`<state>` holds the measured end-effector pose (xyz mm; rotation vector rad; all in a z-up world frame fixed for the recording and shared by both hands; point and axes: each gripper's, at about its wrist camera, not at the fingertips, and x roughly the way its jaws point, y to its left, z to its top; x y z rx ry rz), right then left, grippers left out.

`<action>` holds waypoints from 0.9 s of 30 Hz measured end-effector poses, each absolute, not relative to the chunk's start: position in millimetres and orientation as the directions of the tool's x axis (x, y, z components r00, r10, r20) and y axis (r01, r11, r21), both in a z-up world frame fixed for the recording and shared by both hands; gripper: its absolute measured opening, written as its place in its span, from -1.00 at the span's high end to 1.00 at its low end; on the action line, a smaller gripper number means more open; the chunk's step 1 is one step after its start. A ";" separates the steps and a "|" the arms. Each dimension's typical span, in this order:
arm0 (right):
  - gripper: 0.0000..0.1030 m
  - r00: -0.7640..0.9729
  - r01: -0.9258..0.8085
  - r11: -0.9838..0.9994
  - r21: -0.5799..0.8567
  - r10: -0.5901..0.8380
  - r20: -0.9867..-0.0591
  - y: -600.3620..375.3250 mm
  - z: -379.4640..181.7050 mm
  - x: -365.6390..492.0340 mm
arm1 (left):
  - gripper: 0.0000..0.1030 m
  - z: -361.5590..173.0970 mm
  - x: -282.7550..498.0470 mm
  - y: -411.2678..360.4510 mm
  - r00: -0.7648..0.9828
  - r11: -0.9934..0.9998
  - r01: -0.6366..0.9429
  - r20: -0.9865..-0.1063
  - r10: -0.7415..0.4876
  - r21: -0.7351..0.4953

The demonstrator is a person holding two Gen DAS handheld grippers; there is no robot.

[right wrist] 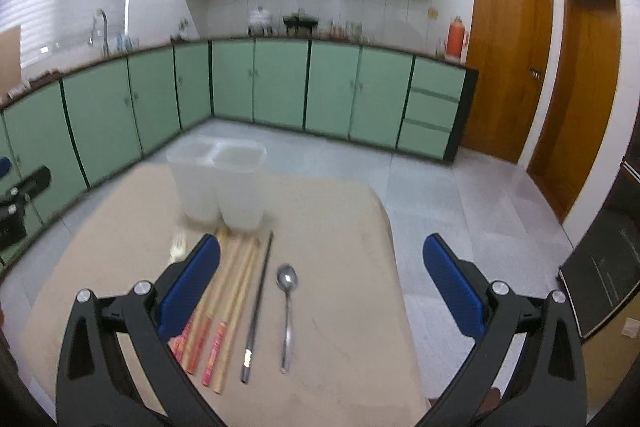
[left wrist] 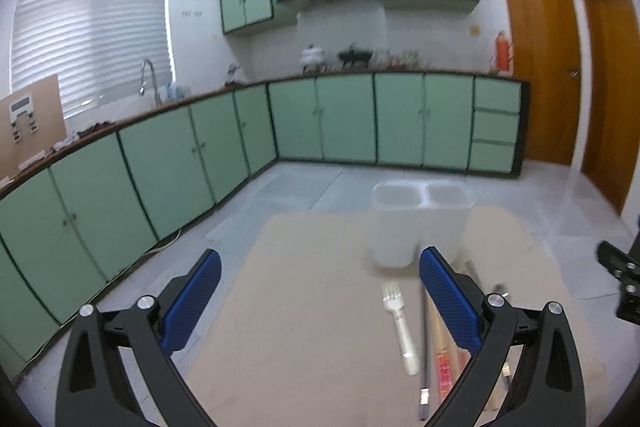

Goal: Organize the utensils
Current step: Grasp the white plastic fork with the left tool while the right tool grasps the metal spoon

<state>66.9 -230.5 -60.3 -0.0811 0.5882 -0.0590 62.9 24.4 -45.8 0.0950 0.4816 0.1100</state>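
we hold our left gripper (left wrist: 320, 263) above the beige table (left wrist: 312, 307) with its blue-padded jaws spread wide and nothing between them. our right gripper (right wrist: 322, 247) hangs the same way, jaws wide apart and empty. in the left wrist view the translucent two-compartment holder (left wrist: 416, 223) stands upright at about 1 o'clock from the gap between the fingers, near the far edge of the table, and both of its compartments look empty. a pale fork (left wrist: 400, 323) lies flat at about 4 o'clock, tines toward the holder, just beside a dark chopstick (left wrist: 424, 355) and the wooden chopsticks (left wrist: 442, 359), which the right finger partly hides. in the right wrist view the holder (right wrist: 220, 183) sits at 11 o'clock, the wooden chopsticks (right wrist: 228, 299) with red-printed ends run from its base toward us, the dark chopstick (right wrist: 258, 303) lies just right of them, and a metal spoon (right wrist: 287, 307) lies apart from it, bowl toward the holder. the fork (right wrist: 179, 247) peeks out at the left finger's tip. green cabinets (right wrist: 280, 83) line the walls behind.
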 end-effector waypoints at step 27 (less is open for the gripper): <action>-0.10 0.490 -0.066 0.997 0.031 0.059 -0.870 -224.6 -210.4 219.3 | -0.32 -205.7 243.5 -6.7 0.580 1.000 0.003 -0.814 -0.007 -0.006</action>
